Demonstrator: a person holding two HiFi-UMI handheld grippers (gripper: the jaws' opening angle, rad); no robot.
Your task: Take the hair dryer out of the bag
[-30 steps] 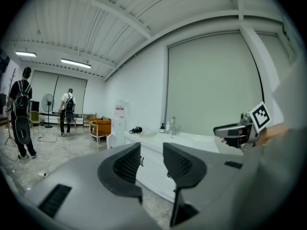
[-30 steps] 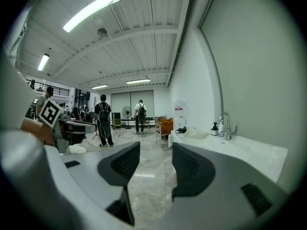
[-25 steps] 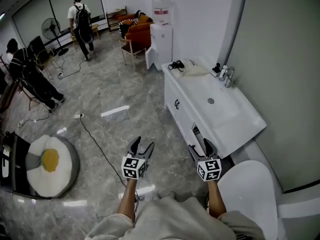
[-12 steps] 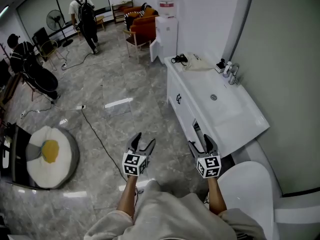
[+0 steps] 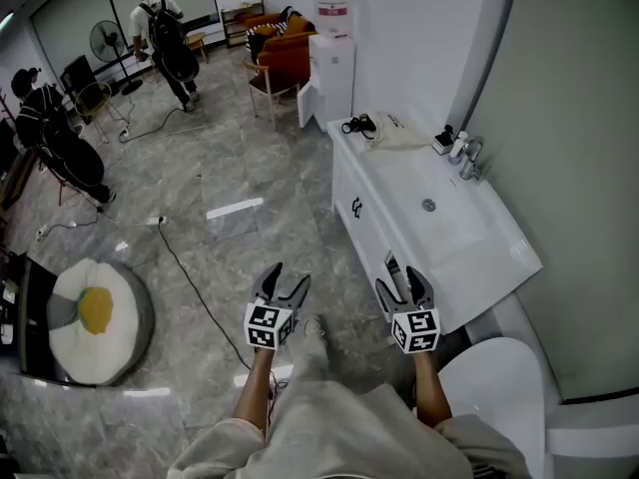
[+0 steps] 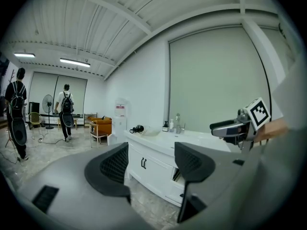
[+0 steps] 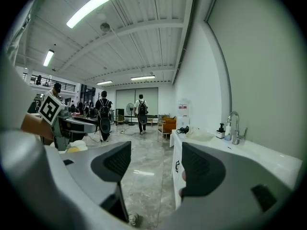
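Observation:
A black hair dryer (image 5: 355, 125) lies at the far end of the white vanity counter (image 5: 399, 183), half in a cream bag (image 5: 392, 134) beside it. Both are small in the left gripper view, the dryer (image 6: 137, 128) and the bag (image 6: 152, 132), and in the right gripper view, the dryer (image 7: 183, 130) and the bag (image 7: 202, 135). My left gripper (image 5: 282, 287) hangs over the floor, well short of them. Its jaws have just been opening and stand open with nothing between them. My right gripper (image 5: 405, 289) is open and empty by the counter's near corner.
The counter holds a sink basin (image 5: 429, 206), a faucet (image 5: 469, 158) and bottles. A white toilet (image 5: 494, 387) stands at my right. A black cable (image 5: 190, 279) crosses the marble floor, and an egg-shaped cushion (image 5: 95, 312) lies to the left. People (image 5: 165, 38), chairs and a water dispenser (image 5: 333, 48) are further back.
I have stepped forward along the counter, and both grippers have come forward and slightly down with me. The person with the backpack has walked on at the back.

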